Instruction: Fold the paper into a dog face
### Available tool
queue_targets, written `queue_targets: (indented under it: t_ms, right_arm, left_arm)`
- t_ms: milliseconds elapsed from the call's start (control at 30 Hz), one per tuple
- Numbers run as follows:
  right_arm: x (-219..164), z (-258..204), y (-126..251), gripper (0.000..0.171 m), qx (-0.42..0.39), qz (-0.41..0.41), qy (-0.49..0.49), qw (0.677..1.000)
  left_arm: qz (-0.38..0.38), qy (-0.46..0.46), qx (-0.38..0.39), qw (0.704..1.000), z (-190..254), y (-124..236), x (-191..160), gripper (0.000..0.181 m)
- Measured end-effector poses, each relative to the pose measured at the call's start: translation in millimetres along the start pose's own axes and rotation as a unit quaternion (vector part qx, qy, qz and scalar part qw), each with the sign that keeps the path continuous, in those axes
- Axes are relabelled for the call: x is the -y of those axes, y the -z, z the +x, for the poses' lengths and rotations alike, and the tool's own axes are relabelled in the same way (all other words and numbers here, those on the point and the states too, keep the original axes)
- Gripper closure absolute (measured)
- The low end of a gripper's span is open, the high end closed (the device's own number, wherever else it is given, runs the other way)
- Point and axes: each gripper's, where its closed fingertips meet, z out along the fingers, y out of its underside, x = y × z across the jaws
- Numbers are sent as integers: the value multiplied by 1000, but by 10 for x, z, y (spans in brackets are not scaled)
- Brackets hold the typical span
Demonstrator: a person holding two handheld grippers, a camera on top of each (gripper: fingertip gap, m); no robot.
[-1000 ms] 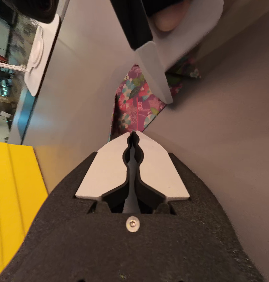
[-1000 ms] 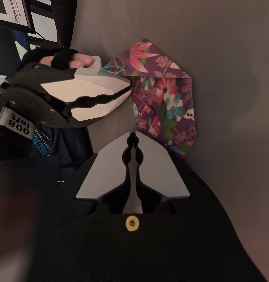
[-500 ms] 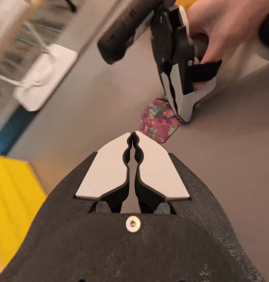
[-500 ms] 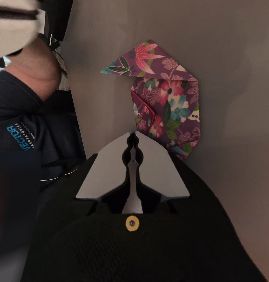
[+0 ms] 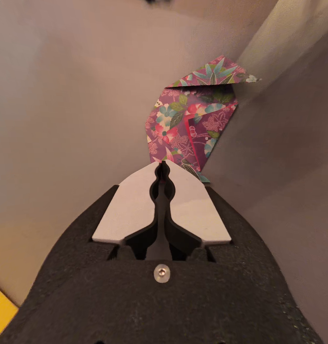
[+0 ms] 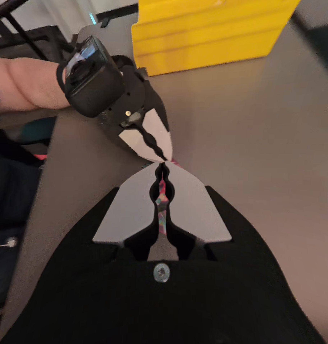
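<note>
1. Purple paper with pink and blue flowers lies flat on the grey table. It is folded into a shape with many corners. In the left wrist view it sits at about 1 o'clock from the gripper tips.

2. One folded flap points out at the far top of the paper. A pink edge shows where another flap is folded over near the middle.

3. The left gripper points down at the table from low and close. Its two white fingers are pressed together, with only a thin dark line between the tips.

4. The left gripper tips sit right at the near edge of the paper. I cannot tell if they pinch the paper or only touch it.

5. In the right wrist view the left gripper comes in from 10 o'clock, tilted down. A bare hand holds it from the left, and a black camera sits on top of it.

6. The right gripper points forward over the table. Its tips are pressed together too, almost touching the left gripper's tips.

7. A bit of the flowery paper shows through the thin gap between the right gripper's fingers. The paper lies under that gripper. I cannot tell if it is held.

8. A yellow bin stands on the table at 12 o'clock, well away from the paper.
</note>
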Motion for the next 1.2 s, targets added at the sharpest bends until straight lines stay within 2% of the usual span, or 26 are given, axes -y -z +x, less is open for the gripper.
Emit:
queue_targets:
  t_ms: [33,100,167,200,233,300,367,433,500,567,833,933,1000,1100,1200]
  right_arm:
    - [-15,49,52,170,-18,8,7,1000]
    - [-192,151,79,169,-22,-31,-37,999]
    - [-342,166,56,169,7,-63,-86,994]
    - [-391,220,29,127,-3,-66,-104,992]
    - [-490,294,4,105,-26,-90,-118,989]
    - [-674,296,-44,120,-29,-140,-100,985]
    - [-817,367,-77,128,-56,-167,-87,981]
    - [-894,270,-139,136,-24,-177,-123,976]
    - [-909,98,-230,135,34,-177,-174,968]
    - [-952,102,-266,135,43,-186,-200,961]
    - [-813,92,-362,126,86,-126,-246,957]
    - [-700,23,-389,120,126,-87,-296,943]
    - [-705,-83,-428,121,162,-96,-315,930]
    - [-690,-90,-458,123,161,-102,-295,936]
    - [-557,117,-439,123,86,-67,-178,978]
  left_arm:
    - [3,-4,7,1000,1,-1,1,181]
    - [6,-6,21,1000,0,1,1,181]
    - [9,1,33,999,0,3,0,181]
    - [11,7,39,999,1,3,-1,181]
    - [13,11,45,999,2,5,-4,181]
    - [13,18,54,998,6,9,-8,181]
    - [14,32,61,998,7,11,-10,181]
    - [25,40,67,997,9,11,-9,181]
    - [31,54,60,996,26,21,-16,181]
    - [37,67,50,996,50,37,-25,181]
    - [38,67,49,996,86,52,-36,181]
    - [36,59,55,996,90,51,-36,181]
    - [37,62,53,996,89,50,-36,181]
    - [41,71,44,996,88,50,-37,181]
    - [42,65,41,996,93,49,-33,181]
